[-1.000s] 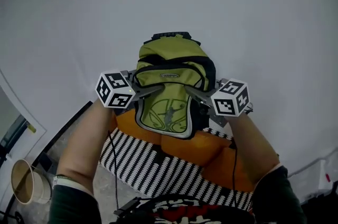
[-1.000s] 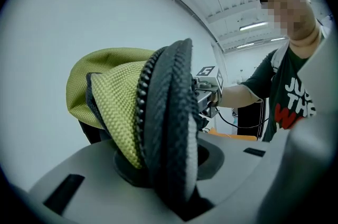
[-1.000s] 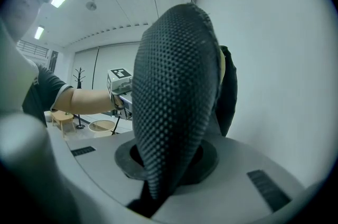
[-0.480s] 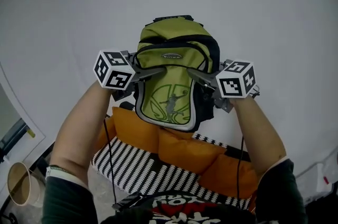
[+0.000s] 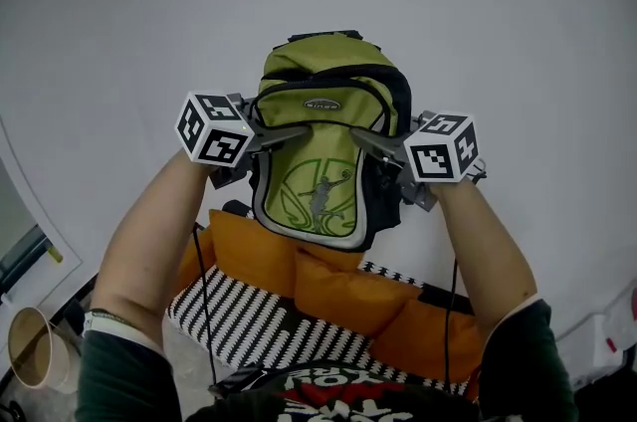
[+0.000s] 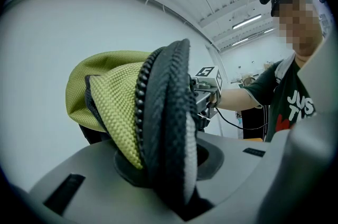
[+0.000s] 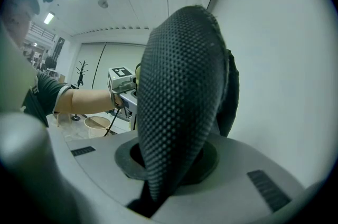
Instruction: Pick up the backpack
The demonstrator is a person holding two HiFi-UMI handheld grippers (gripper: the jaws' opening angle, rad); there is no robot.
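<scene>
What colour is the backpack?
The backpack is olive green with black trim; head view shows it best.

Grey left tool (image 5: 287,133) and right tool (image 5: 366,137) carry black-and-white marker cubes (image 5: 212,129), thin black cables (image 5: 206,301) trailing past dark sleeves (image 5: 124,380).

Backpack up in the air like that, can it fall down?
It might. The left gripper pinches only a fold of green fabric and black strap on the backpack, and the right gripper only a black mesh strap, so either could slip out. If one side lets go, the bag would likely swing from the other. An orange cushion lies below, so a drop would probably land softly.
</scene>
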